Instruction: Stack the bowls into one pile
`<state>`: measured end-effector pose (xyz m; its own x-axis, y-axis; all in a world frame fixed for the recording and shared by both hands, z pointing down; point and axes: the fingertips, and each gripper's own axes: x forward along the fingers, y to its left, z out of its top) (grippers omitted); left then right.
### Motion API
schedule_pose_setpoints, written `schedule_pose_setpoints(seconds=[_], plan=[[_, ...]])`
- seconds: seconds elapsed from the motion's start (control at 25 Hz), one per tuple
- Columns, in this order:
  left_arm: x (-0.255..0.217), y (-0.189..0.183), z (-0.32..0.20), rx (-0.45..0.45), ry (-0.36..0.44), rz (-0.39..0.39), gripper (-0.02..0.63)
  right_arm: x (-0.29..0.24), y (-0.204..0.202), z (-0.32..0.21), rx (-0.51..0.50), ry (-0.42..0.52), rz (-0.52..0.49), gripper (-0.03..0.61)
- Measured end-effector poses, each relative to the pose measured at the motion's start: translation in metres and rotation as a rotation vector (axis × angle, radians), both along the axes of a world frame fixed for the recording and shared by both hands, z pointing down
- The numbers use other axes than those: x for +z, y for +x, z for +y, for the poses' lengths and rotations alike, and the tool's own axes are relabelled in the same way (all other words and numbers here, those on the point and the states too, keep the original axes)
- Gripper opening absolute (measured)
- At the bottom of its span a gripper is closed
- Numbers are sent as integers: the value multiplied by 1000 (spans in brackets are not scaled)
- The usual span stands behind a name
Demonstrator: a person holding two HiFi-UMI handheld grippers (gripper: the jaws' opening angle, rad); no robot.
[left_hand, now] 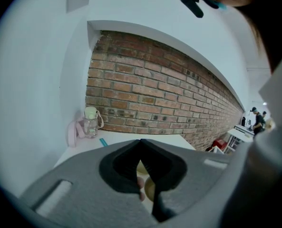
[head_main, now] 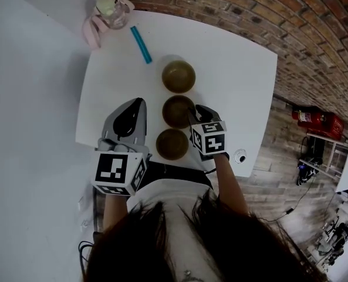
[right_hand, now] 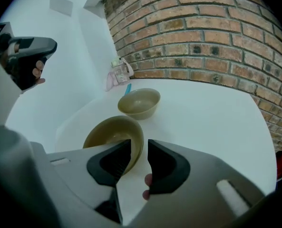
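Observation:
Three olive-brown bowls stand in a line on the white table (head_main: 238, 81): a far bowl (head_main: 178, 76), a middle bowl (head_main: 177, 111) and a near bowl (head_main: 172, 144). My right gripper (head_main: 195, 111) is at the middle bowl's right rim. In the right gripper view its jaws (right_hand: 140, 145) stand open astride that rim, one jaw inside the middle bowl (right_hand: 107, 133) and one outside, with the far bowl (right_hand: 139, 102) beyond. My left gripper (head_main: 139, 103) hovers to the left of the bowls; its tips (left_hand: 141, 141) meet, holding nothing.
A pink-and-clear water bottle (head_main: 108, 13) and a teal stick (head_main: 141, 44) lie at the table's far left corner. A brick wall (right_hand: 212, 37) runs behind the table. The table's right edge (head_main: 266, 107) drops to a wood floor with a red object (head_main: 317, 122).

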<state>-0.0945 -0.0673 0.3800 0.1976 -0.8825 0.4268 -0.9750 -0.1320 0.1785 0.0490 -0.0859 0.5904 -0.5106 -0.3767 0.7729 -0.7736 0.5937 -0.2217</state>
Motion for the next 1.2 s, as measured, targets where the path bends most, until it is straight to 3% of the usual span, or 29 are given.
schedule_pose_setpoints(seconds=[0.56,0.8,1.2], plan=[[-1,-3,4,-5,-8,-21,2,9,-2,1,67,-52,-32,55],[-1,-3,8,2,-10,-18,2,7,2,-2,149,-99,-91,25],[-8,-5,16,1,5,-30,2,4,8,0,182,-90,-103,23]])
